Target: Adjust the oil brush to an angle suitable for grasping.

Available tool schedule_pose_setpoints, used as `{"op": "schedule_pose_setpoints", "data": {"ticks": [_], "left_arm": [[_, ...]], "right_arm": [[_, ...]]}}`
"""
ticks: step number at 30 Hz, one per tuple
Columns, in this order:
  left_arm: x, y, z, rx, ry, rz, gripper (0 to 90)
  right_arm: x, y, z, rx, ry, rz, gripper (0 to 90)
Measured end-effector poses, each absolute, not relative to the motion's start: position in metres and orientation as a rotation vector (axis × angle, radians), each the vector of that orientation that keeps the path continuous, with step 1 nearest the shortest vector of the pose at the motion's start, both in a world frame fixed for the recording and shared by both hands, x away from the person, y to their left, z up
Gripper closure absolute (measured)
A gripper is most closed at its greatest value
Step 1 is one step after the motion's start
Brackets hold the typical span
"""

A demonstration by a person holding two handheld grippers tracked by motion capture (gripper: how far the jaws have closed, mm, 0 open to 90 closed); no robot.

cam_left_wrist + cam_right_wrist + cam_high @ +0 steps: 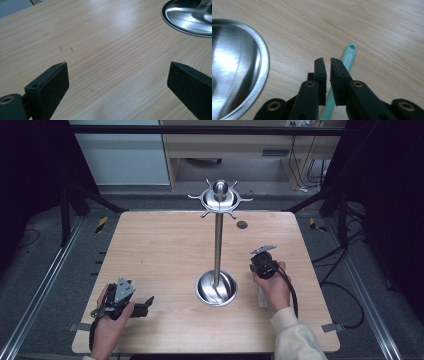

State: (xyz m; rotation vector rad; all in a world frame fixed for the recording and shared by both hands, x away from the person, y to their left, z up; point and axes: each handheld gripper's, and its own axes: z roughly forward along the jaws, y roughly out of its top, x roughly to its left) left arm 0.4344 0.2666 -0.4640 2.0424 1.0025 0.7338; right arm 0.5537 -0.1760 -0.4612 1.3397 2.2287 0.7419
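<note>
Wooden table (165, 245), light-grained, squarish, spread across the middle of the high view. At its centre, a tall steel utensil stand (218, 240): round dished base (216, 288) near the front, slim upright pole, ring of hooks (219, 198) at the top under a ball knob. Same base at the upper right of the left gripper view (190, 18) and along the left edge of the right gripper view (235, 67).

Left gripper (141, 306) low at the near left of the table, held in the left hand (107, 327), pointing right toward the base. Jaws spread wide, bare wood between them (117, 82).

Right gripper (261, 295) just right of the base, gripped from above by the right hand (274, 287), cream sleeve behind, pointing down at the table. Jaws nearly together, a narrow slit left between them (327, 61), nothing pinched.

Mint-green utensil handle (348, 61) lying flat on the wood directly beneath and just beyond those jaws, hanging hole at its far end, near part hidden under the right jaw; well right of the base rim, apart from it. Contact with the jaws: cannot tell.
</note>
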Motion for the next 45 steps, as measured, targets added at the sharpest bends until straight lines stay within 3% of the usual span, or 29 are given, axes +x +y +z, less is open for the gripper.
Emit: {"op": "schedule_pose_setpoints", "data": {"ticks": [9, 45], "left_arm": [[0.434, 0.266, -0.464, 2.044, 1.006, 0.738, 3.4], [0.429, 0.264, -0.465, 2.048, 1.003, 0.725, 3.4]], "right_arm": [[0.548, -0.182, -0.447, 1.449, 2.249, 0.697, 62.9], [0.564, -0.176, -0.459, 1.681, 2.390, 0.325, 71.3]]}}
